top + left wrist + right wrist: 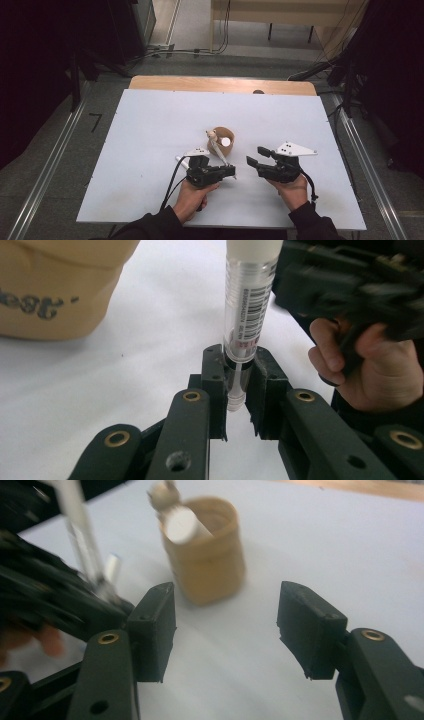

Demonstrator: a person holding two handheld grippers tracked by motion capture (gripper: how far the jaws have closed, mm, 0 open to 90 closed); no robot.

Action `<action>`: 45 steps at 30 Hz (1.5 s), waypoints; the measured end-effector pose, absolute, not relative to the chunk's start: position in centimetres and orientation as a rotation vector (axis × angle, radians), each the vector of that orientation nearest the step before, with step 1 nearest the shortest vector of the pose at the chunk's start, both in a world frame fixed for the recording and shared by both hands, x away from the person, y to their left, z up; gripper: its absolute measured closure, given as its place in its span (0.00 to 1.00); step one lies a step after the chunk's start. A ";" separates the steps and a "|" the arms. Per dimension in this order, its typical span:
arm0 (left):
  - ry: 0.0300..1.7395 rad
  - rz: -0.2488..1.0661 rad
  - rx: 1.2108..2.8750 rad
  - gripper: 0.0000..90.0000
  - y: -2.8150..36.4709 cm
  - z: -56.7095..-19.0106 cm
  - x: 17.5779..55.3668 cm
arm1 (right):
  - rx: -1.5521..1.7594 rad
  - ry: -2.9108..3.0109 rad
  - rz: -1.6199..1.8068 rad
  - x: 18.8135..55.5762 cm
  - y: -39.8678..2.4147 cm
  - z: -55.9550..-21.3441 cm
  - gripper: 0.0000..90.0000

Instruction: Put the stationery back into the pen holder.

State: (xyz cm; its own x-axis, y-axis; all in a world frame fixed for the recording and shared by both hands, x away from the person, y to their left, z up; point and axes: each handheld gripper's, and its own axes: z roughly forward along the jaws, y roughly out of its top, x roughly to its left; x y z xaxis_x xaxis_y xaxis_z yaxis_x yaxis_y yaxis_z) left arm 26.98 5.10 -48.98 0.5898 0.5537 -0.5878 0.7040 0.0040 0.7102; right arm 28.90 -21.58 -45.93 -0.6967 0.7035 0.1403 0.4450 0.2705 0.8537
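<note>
On a white tabletop (150,150), the left tool (235,390) pinches a clear barcoded tube (247,310) upright, beside a tan cup (222,140) holding another tube. The right tool (225,630) hangs spread and empty. Likely next: lowering the tube into the cup.

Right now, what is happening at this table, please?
A person works with two hand-held grippers at a white table. The left gripper is shut on the lower end of a clear sample tube with a barcode label. The right gripper stands open and empty. Behind them a tan cup holds another white-capped tube.
</note>
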 end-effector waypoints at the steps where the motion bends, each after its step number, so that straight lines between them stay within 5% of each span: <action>1: 1.053 -0.147 1.669 0.89 5.1 -48.8 26.9 | 1.064 2.279 1.373 28.9 -21.8 -46.1 0.43; 24: 1.010 0.223 1.636 0.88 7.1 -44.4 27.7 | 1.131 2.312 1.138 29.9 -22.4 -48.5 0.29; 45: 1.022 0.498 1.670 0.88 6.0 -43.4 31.2 | 1.155 2.317 1.146 30.1 -22.4 -48.6 0.29</action>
State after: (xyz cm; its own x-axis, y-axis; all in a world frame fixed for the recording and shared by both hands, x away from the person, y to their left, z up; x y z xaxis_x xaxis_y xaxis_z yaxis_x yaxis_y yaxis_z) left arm 31.20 5.97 -43.43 0.5460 0.8216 -0.1636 0.3777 -0.0671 0.9235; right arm 30.12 -22.42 -48.60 -0.6271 0.7756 0.0721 0.5282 0.3554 0.7712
